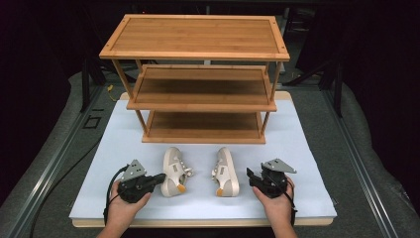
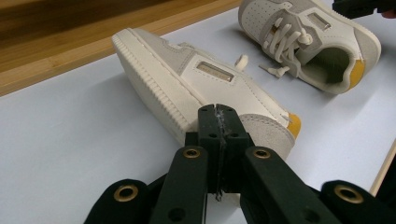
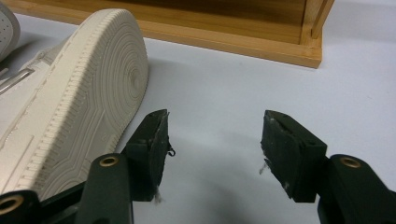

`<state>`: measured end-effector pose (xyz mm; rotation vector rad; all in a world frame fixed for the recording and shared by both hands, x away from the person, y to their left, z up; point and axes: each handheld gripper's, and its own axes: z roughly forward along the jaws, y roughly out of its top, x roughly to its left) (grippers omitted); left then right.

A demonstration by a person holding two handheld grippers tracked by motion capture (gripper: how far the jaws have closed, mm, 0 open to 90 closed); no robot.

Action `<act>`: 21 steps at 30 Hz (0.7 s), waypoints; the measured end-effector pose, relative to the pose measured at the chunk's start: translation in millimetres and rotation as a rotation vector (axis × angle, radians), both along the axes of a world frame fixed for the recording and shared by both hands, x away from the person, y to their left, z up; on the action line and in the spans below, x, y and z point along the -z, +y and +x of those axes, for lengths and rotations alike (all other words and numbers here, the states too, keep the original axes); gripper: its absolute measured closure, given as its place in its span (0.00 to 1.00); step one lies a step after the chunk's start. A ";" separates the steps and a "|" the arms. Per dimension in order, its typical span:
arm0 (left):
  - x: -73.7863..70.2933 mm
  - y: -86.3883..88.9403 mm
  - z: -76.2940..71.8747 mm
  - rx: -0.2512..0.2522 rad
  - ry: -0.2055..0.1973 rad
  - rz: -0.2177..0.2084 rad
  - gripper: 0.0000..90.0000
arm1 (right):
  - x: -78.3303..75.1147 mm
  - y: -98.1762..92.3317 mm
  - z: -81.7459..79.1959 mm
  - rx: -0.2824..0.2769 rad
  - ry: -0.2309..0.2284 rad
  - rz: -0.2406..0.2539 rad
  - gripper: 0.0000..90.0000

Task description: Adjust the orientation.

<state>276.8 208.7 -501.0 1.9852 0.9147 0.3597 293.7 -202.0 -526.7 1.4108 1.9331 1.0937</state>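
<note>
We work at a table (image 1: 307, 148) covered with a pale blue-white mat, and the biggest thing on it is a wooden rack (image 1: 198, 74) of three shelves standing at the far side, its bottom shelf just behind the shoes.

In front of the rack lie two cream shoes with amber heel tabs, both tipped onto their sides with their openings facing each other. The left shoe (image 1: 173, 171) lies near our left gripper, toe toward the rack and heel toward us. The right shoe (image 1: 225, 172) lies well apart from it, between the left shoe and our right gripper, in the same direction.

Our left gripper (image 1: 161, 177) sits low at the near left of the mat, held in our left hand (image 1: 126, 203). In the left gripper view its jaws are pressed together with nothing between them, their tip right at the heel end of the left shoe (image 2: 196, 88); we cannot tell whether it touches.

Our right gripper (image 1: 251, 176) sits at the near right, in our right hand (image 1: 277, 201). In the right gripper view (image 3: 212, 140) its jaws stand wide apart over bare mat, with the sole of the right shoe (image 3: 74, 98) just beside one jaw.
</note>
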 end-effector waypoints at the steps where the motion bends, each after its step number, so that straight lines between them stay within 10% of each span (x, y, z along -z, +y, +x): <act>1: 0.0 0.6 -0.1 -0.001 0.000 0.003 1.00 | 0.0 0.0 0.0 0.000 0.000 0.000 0.45; 21: 24.0 30.9 11.8 -0.139 0.160 0.100 0.99 | -4.1 0.0 -4.3 -0.018 -0.005 -0.005 0.60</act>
